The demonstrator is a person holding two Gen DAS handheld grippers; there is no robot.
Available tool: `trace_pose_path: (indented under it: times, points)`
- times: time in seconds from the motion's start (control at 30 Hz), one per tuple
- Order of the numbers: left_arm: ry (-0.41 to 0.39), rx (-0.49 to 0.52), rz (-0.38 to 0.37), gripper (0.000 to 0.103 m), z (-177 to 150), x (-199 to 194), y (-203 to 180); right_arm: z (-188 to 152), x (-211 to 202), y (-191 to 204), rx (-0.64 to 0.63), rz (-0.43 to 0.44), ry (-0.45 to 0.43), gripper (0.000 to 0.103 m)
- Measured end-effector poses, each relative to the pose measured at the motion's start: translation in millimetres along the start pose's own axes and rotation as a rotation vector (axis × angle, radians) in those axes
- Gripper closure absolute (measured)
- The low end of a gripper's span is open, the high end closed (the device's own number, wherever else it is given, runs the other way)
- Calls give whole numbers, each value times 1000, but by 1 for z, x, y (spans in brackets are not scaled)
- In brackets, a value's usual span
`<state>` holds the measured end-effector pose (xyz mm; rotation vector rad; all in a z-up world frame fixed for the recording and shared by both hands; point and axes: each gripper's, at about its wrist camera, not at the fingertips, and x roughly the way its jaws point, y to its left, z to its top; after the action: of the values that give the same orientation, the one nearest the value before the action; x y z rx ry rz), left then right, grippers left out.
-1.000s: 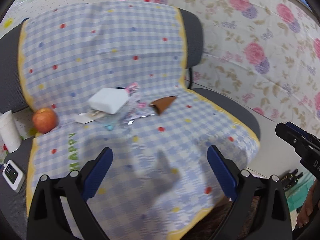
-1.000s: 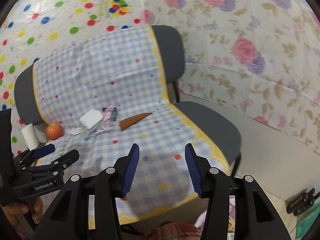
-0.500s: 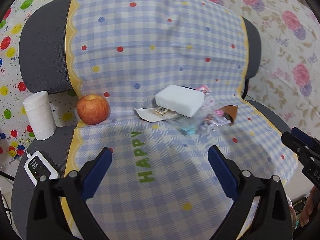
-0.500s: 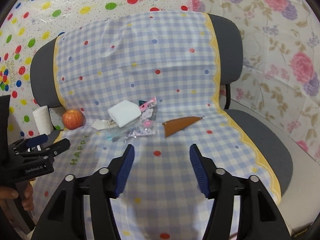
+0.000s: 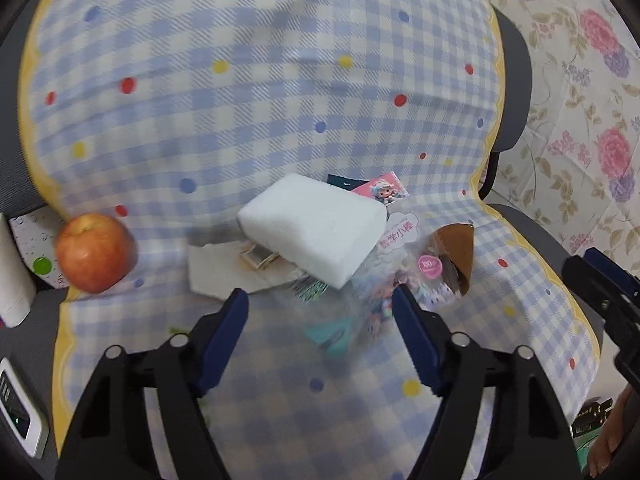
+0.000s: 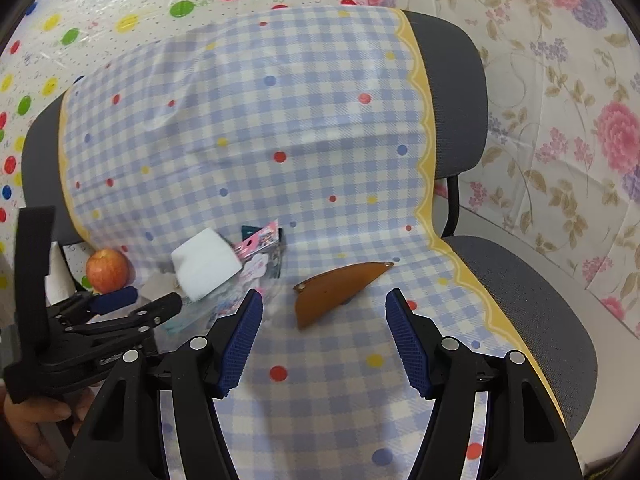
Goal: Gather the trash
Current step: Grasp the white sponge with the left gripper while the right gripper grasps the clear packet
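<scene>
— Where has the trash ended up?

— All in one heap on the chair, on the blue checked cloth that drapes over seat and back. A white foam block sits on top of a crumpled paper scrap, with pink printed wrappers poking out behind it and clear crinkly packaging spilling towards the front. A brown wedge-shaped wrapper lies just to the right of the pile, a little apart from it in the right wrist view.

— And the apple?

— The apple rests at the left edge of the cloth, well apart from the heap (hardly trash, by the look of it). A white paper roll stands further left, and a small white device lies on the bare grey seat.

— What are the claws doing?

— The left claw hovers right at the front of the pile. Its jaws have just been closing in, but they stand apart and the pads press on nothing; only the blurred clear packaging lies between them. The right claw hangs released too, its jaws having just been opening, with the brown wedge framed between the fingers and untouched.

— Who holds them?

— A hand grips the left one's handle, low at the left.
</scene>
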<state>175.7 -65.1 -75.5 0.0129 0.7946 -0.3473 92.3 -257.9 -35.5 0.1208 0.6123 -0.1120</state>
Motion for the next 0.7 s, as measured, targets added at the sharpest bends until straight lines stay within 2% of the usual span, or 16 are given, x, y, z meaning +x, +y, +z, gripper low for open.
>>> trace_pose_path:
  times: [0.13,0.2,0.23,0.27,0.47,0.7]
  points:
    - [45,0,-2,44,13,30,-2,3,7,-9,20,4,6,38]
    - [58,10,-14,56,19,38,-4,3,9,-11,24,5,11,38]
    - [59,13,-19,71,21,40,-5,2,10,-12,25,6,14,38]
    - [56,19,-24,74,23,40,-6,1,10,-12,26,7,18,38]
    - [-29,61,-18,79,15,0,-5,-3,6,-4,15,33,26,38]
    - [-104,40,47,79,-16,-61,27,-9,14,17,-13,83,67,38]
